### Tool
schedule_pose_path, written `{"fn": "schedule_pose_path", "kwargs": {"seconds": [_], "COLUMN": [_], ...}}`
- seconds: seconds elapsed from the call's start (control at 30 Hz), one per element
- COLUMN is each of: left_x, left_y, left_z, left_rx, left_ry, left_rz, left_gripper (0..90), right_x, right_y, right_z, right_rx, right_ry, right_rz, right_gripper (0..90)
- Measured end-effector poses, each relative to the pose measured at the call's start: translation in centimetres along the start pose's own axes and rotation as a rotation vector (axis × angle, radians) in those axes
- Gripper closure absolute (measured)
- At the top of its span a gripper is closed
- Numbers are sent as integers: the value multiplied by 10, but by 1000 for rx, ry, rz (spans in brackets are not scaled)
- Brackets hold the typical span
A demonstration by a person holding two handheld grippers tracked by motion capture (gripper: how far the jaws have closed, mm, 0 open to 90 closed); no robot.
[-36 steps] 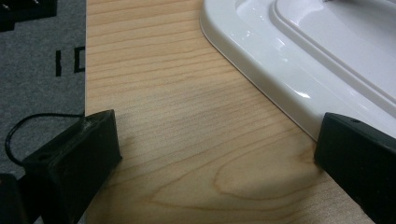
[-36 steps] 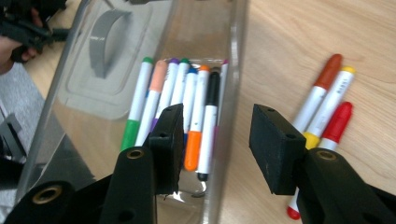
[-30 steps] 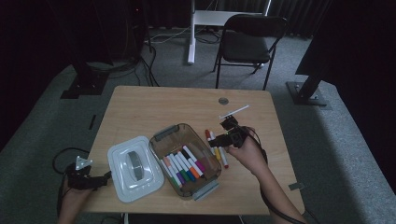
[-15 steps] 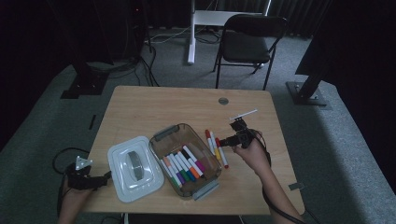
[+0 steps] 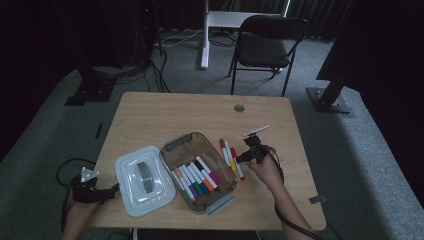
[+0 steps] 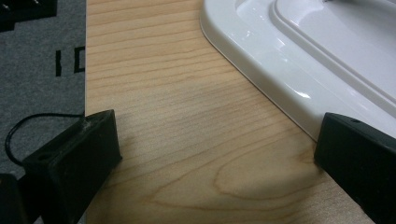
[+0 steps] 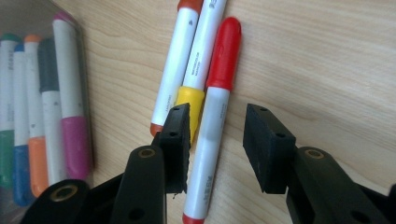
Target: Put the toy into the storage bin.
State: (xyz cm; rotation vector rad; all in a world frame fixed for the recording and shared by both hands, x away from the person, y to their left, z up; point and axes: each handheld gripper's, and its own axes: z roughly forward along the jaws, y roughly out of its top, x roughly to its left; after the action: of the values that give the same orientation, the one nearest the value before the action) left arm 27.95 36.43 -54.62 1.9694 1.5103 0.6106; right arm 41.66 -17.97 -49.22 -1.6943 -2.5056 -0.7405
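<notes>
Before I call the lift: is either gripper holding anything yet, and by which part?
Nothing is held. The right gripper straddles the red marker's white barrel, jaws closing in but a gap remains. The left gripper is open over bare table.

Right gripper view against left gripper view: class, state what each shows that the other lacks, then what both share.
Right gripper view alone: three markers side by side on the table, the red-capped marker lying between the right gripper jaws, which have just been closing but do not yet press it; beside it the yellow-capped marker and the orange-capped marker; more markers inside the clear container.
Left gripper view alone: the white lid, grey carpet past the table edge, and the left gripper open over bare wood.
Both: the wooden table and two black jaws.
</notes>
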Motion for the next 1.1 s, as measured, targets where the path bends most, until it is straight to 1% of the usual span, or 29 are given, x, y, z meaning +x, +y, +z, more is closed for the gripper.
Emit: {"fn": "schedule_pose_path", "kwargs": {"seconds": [0.2,0.27,0.33,0.43,0.5,0.67,0.8,0.87,0.9,1.0,1.03,1.1], "left_x": [0,0,0,0,0,0,0,0,0,0,0,0], "left_y": [0,0,0,0,0,0,0,0,0,0,0,0], "left_z": [0,0,0,0,0,0,0,0,0,0,0,0], "left_rx": [0,0,0,0,0,0,0,0,0,0,0,0], "left_ry": [0,0,0,0,0,0,0,0,0,0,0,0], "left_rz": [0,-1,-1,0,0,-1,0,-1,-1,0,-1,0], "left_gripper": [6,6,6,6,6,6,6,6,6,6,6,6], "right_x": [0,0,0,0,-1,-2,-6,-9,-9,-11,-12,-13], "right_y": [1,2,2,1,1,1,1,1,1,1,1,1], "right_z": [9,12,15,19,20,20,19,18,18,17,13,7], "right_rx": [16,21,32,45,51,48,41,42,41,48,42,31], "right_ry": [-15,-27,-24,-31,-33,-54,-83,-75,-79,-78,-70,-64], "right_rz": [2,4,4,-2,-3,9,28,43,49,53,64,70], "right_gripper": [631,633,658,659,680,694,753,759,762,764,766,766]}}
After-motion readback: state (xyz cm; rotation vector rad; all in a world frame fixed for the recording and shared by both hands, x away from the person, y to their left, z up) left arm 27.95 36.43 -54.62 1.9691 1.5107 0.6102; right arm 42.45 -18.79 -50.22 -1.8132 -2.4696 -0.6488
